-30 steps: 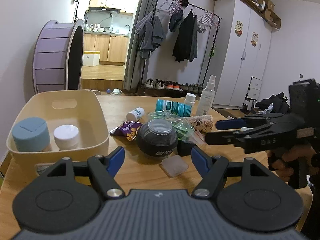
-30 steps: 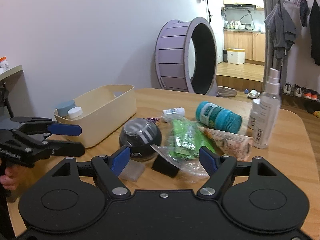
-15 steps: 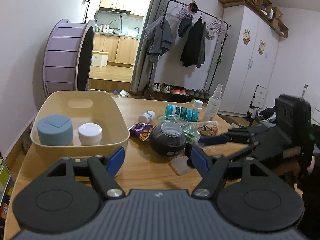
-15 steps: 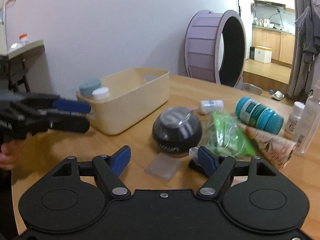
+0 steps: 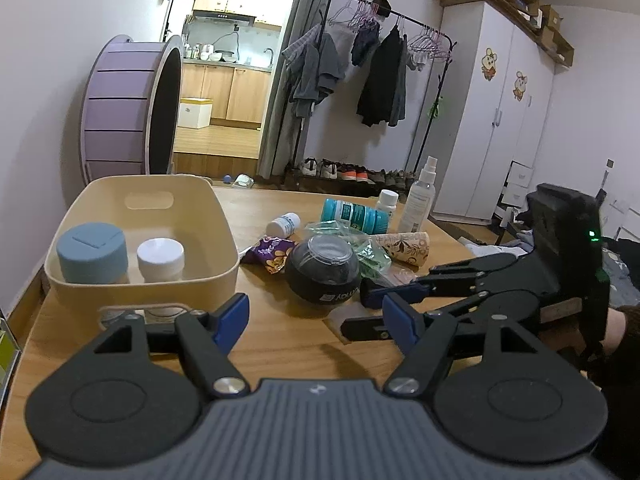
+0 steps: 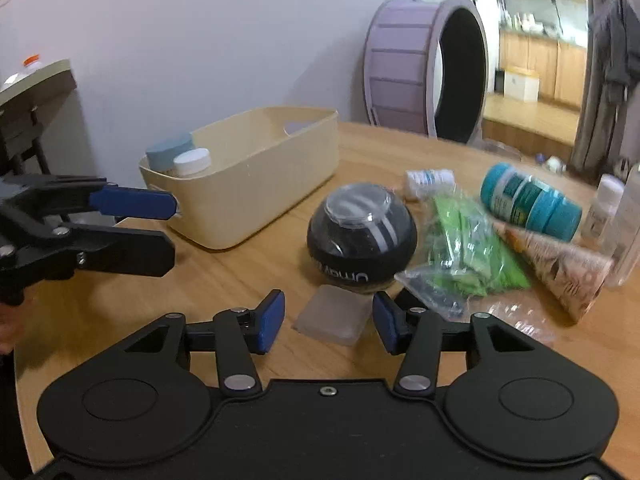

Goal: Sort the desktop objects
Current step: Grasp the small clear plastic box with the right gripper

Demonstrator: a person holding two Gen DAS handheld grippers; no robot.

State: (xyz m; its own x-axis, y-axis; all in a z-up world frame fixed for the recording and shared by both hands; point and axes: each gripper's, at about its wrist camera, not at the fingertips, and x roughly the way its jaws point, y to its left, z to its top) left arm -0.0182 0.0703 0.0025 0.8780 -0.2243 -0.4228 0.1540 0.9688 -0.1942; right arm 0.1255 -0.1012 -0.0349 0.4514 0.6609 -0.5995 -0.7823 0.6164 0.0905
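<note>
My right gripper (image 6: 329, 322) is low over the table and open. Its blue pads (image 6: 272, 320) stand either side of a translucent square pad (image 6: 332, 314), close to its edges. Just beyond lies a black ball (image 6: 362, 232). In the left wrist view the right gripper (image 5: 356, 312) reaches in from the right beside the ball (image 5: 323, 270). My left gripper (image 5: 314, 320) is open and holds nothing, near the cream basket (image 5: 224, 220). The basket holds a blue-grey jar (image 5: 91, 252) and a white jar (image 5: 160, 256).
Right of the ball are a bag of green packets (image 6: 468, 256), a teal bottle (image 6: 528, 200), a patterned cone (image 6: 560, 268), a small white bottle (image 6: 430, 180) and a spray bottle (image 5: 418, 196). A purple snack pack (image 5: 272, 250) lies by the basket (image 6: 256, 168). The left gripper (image 6: 174, 228) hovers left.
My right gripper has come forward and down to the translucent pad, and its fingers have narrowed around it. My left gripper has drawn back and up from the objects.
</note>
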